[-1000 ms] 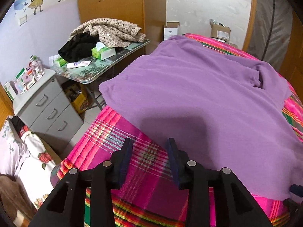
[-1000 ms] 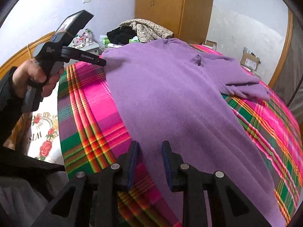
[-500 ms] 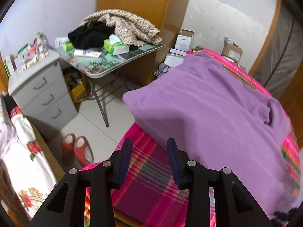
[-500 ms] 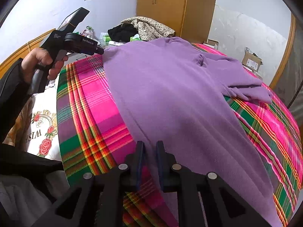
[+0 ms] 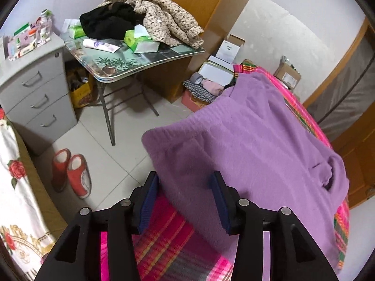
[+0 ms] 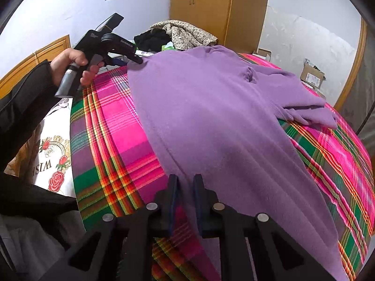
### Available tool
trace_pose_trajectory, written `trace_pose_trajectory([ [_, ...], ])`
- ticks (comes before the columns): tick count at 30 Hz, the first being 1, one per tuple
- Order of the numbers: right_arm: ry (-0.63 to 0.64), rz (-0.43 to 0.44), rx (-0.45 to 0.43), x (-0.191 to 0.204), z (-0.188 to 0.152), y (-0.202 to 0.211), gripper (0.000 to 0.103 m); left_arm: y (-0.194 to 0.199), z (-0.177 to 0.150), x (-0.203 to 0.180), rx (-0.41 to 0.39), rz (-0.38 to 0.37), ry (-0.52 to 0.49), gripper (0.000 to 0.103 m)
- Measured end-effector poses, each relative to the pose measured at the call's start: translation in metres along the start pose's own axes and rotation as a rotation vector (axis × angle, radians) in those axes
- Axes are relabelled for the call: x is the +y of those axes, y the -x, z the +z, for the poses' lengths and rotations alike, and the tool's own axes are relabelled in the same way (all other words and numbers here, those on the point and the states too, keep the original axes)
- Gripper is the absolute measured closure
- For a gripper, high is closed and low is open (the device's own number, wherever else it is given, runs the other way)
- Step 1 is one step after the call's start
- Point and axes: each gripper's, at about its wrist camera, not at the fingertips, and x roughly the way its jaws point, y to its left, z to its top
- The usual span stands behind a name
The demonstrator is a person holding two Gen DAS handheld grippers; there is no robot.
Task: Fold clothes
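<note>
1. Left wrist view: left gripper (image 5: 185, 201) low at 6 o'clock, jaws spread wide, blue pads (image 5: 147, 201) set either side of the near corner of the purple sweater (image 5: 253, 159). Not clamped; fabric lies in the gap, contact with the pads not determinable.
2. Same view: purple sweater spread from centre toward 3 o'clock over the plaid bedspread (image 5: 168, 238), one corner overhanging the bed edge above the tiled floor.
3. Same view, surroundings: folding table (image 5: 145, 63) at 11 o'clock, loaded with a speckled coat (image 5: 164, 16), a black garment (image 5: 107, 21) and a green tissue pack (image 5: 140, 43). Grey drawer cabinet (image 5: 35, 86) at 9 o'clock. Red slippers (image 5: 70, 173) on the floor at 8 o'clock.
4. Right wrist view: right gripper (image 6: 185, 201) at 6 o'clock, jaws nearly closed, narrow gap only. Sweater edge runs down into that gap; actual pinch not confirmable from this angle.
5. Same view: purple sweater (image 6: 211, 117) laid flat from 12 o'clock down to 5 o'clock, one sleeve lying toward 3 o'clock on the plaid bedspread (image 6: 112, 140).
6. Same view: left hand (image 6: 75, 66) at 10 o'clock, dark sleeve (image 6: 23, 103) behind it, fingers wrapped round the handle of the left gripper (image 6: 137, 59). Tool levelled, tip pointing toward 3 o'clock, meeting the far corner of the sweater at the bed edge.
</note>
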Motion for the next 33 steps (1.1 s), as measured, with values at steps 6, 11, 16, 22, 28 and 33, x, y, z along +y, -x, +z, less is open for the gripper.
trace_pose_trajectory([
  [6, 0.006, 0.016, -0.012, -0.001, 0.0, 0.005, 0.1, 0.008, 0.0, -0.005, -0.06, 0.024, -0.015, 0.098],
  [11, 0.012, 0.03, -0.022, -0.002, 0.001, 0.009, 0.101, 0.029, -0.005, 0.002, -0.095, 0.001, -0.007, 0.098],
  [16, 0.055, 0.086, -0.057, 0.0, 0.001, 0.035, 0.101, 0.063, -0.017, 0.008, -0.129, -0.003, -0.022, 0.098],
  [22, 0.086, 0.158, -0.027, 0.007, -0.01, 0.044, 0.101, 0.082, -0.038, 0.027, -0.118, 0.003, -0.025, 0.098],
  [28, 0.061, 0.176, 0.026, 0.011, -0.018, 0.028, 0.101, 0.068, -0.048, 0.029, -0.063, 0.046, -0.047, 0.098],
  [33, -0.004, 0.185, -0.017, -0.004, -0.022, 0.043, 0.099, 0.086, -0.048, 0.027, -0.095, 0.102, -0.097, 0.098],
])
